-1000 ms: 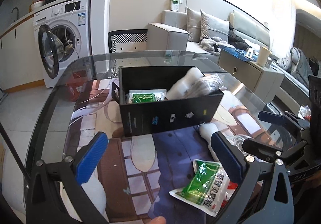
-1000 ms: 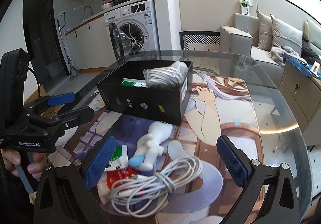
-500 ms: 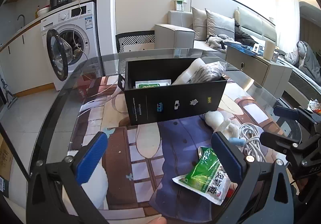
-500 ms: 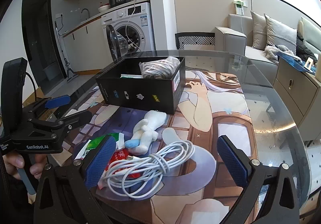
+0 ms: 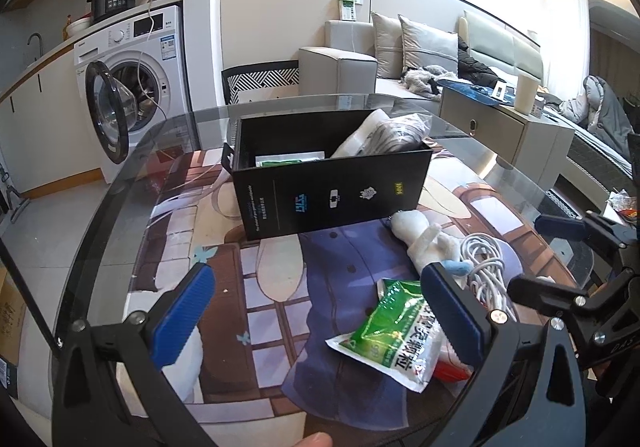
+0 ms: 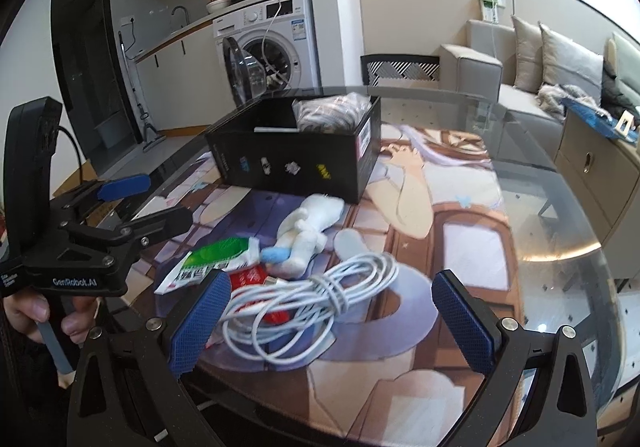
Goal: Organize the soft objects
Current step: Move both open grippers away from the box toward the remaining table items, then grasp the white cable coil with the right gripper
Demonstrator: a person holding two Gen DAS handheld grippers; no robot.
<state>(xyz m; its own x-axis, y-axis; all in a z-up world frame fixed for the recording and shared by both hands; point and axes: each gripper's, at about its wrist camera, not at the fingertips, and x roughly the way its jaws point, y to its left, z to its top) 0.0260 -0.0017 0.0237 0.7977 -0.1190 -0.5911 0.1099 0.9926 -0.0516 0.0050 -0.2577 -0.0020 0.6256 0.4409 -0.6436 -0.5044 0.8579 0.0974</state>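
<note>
Two tools hang over the glass counter point(image 6: 560, 183), and both stand wide open with nothing between the fingers. Under the left tool point(image 5: 320, 311) lies a green packet point(image 5: 394, 331), beside its right finger. The right tool point(image 6: 332, 319) is above a white cable point(image 6: 308, 303) that is coiled on the printed mat point(image 5: 280, 279). A white plush point(image 6: 308, 225) lies between the cable and the black box point(image 6: 296, 163), close to the box wall. Inside the box sit a grey bundle in clear wrap point(image 5: 394, 131) and another green packet point(image 5: 288, 161). A red packet point(image 6: 250, 279) is partly hidden under the cable.
</note>
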